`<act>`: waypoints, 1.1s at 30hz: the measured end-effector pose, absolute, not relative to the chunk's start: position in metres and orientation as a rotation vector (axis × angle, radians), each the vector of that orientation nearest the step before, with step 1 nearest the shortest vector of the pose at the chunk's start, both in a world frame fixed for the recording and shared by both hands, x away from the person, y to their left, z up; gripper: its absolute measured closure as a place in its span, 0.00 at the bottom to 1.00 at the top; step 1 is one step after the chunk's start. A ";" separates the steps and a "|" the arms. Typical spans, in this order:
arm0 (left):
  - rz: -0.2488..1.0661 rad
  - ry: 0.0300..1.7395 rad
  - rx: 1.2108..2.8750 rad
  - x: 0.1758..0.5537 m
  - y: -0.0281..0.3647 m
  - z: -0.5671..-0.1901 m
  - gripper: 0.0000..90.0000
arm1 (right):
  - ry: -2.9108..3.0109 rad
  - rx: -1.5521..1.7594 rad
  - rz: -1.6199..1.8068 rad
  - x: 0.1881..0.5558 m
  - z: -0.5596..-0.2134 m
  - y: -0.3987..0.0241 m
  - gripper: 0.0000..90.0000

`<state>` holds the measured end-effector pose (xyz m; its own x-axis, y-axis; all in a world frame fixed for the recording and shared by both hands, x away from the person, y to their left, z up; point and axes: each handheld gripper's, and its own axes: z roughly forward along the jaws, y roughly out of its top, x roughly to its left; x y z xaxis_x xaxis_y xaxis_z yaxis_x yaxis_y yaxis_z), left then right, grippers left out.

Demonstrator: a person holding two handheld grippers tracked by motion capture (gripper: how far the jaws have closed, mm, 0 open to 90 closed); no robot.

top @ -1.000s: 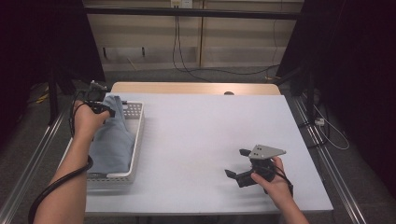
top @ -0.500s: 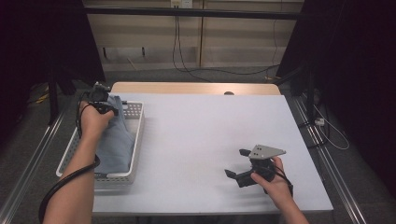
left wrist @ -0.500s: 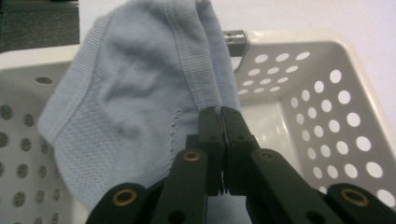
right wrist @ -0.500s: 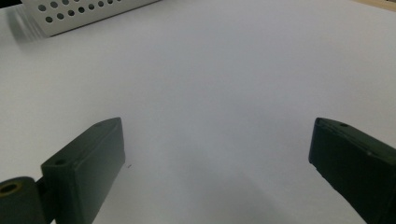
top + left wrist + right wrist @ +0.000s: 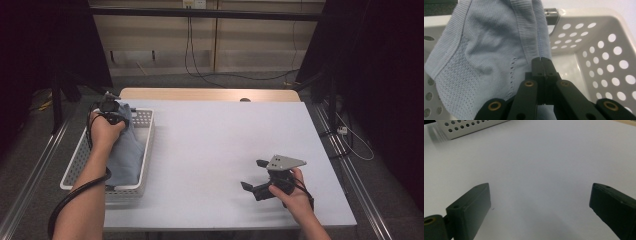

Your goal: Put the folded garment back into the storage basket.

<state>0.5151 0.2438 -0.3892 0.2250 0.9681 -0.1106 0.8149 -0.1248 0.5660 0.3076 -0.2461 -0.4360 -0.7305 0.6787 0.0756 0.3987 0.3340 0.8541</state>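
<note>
A light blue knit garment (image 5: 125, 150) hangs from my left gripper (image 5: 116, 111) down into a white perforated basket (image 5: 146, 150) at the table's left edge. In the left gripper view the black jaws (image 5: 541, 60) are shut on the garment's (image 5: 486, 50) ribbed hem, and the basket's holed wall (image 5: 599, 50) rises behind. My right gripper (image 5: 252, 174) rests low over the white table near its front right, open, with nothing between its jaws. Seen in the right gripper view, the right gripper (image 5: 540, 187) has bare tabletop between its widely spread jaws.
The white table (image 5: 215, 135) stretches between basket and right gripper. A basket corner (image 5: 469, 127) is at the top left of the right gripper view. A wooden strip (image 5: 210, 94) borders the far edge, with cables on the floor (image 5: 200, 75) beyond. Metal rails run along both sides.
My left hand has shifted slightly to the right over the basket, carrying the garment with it. The right hand and gripper have stayed put.
</note>
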 end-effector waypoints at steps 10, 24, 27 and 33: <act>0.327 1.641 2.008 0.514 0.242 -0.402 1.00 | 2.309 0.964 1.348 0.308 -0.436 -0.246 0.04; 0.290 1.650 2.027 0.507 0.245 -0.414 1.00 | 2.312 0.959 1.345 0.307 -0.436 -0.244 0.04; 0.269 1.654 2.032 0.506 0.243 -0.417 1.00 | 2.312 0.958 1.342 0.307 -0.436 -0.244 0.04; 0.245 1.644 2.035 0.502 0.243 -0.417 1.00 | 2.307 0.956 1.345 0.307 -0.435 -0.245 0.04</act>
